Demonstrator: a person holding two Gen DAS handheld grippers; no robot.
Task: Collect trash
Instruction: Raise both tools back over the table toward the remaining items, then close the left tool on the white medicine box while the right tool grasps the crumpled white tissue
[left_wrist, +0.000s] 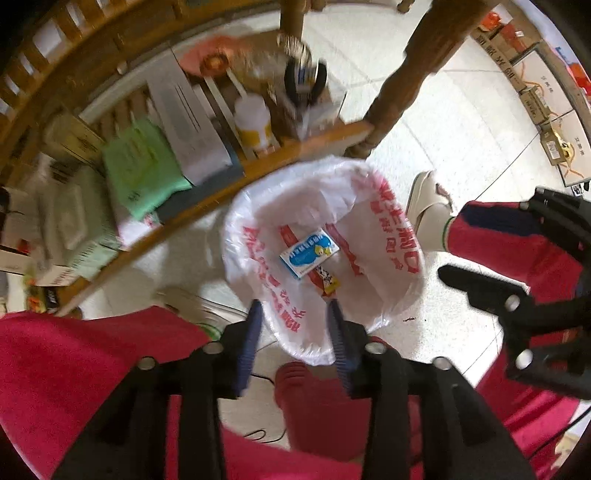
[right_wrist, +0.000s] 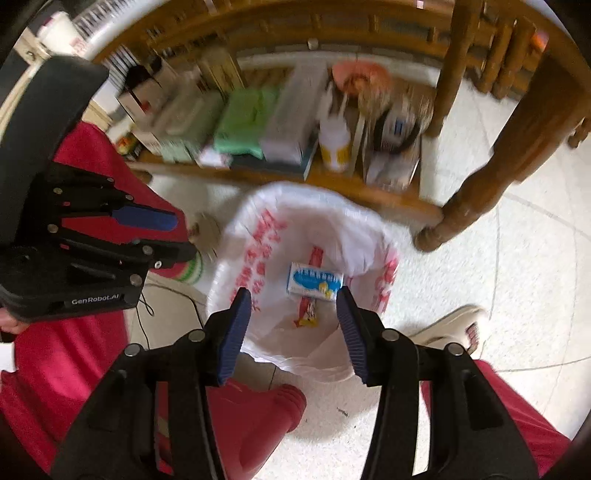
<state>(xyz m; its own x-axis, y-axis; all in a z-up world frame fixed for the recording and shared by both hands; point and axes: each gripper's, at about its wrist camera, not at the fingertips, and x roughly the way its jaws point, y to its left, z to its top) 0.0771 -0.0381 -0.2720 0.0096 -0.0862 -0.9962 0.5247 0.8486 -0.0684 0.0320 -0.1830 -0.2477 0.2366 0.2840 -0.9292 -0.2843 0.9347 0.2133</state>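
Note:
A bin lined with a white plastic bag with red print (left_wrist: 384, 229) (right_wrist: 258, 236) stands on the tiled floor below both grippers. Inside lie a small blue-and-white box (left_wrist: 308, 253) (right_wrist: 316, 282) and a red-and-yellow wrapper (left_wrist: 327, 280) (right_wrist: 306, 314). My left gripper (left_wrist: 293, 325) is open and empty above the bin's near rim. My right gripper (right_wrist: 291, 317) is open and empty above the bin. The right gripper also shows at the right of the left wrist view (left_wrist: 517, 258), and the left gripper at the left of the right wrist view (right_wrist: 122, 229).
A wooden table's low shelf (left_wrist: 266, 162) (right_wrist: 354, 184) behind the bin holds a green packet (left_wrist: 140, 173), a white bottle (right_wrist: 334, 138) and boxes. A table leg (right_wrist: 491, 177) stands to the right. Red-trousered legs and a white slipper (left_wrist: 428, 210) flank the bin. Cardboard boxes (left_wrist: 554, 144) sit far right.

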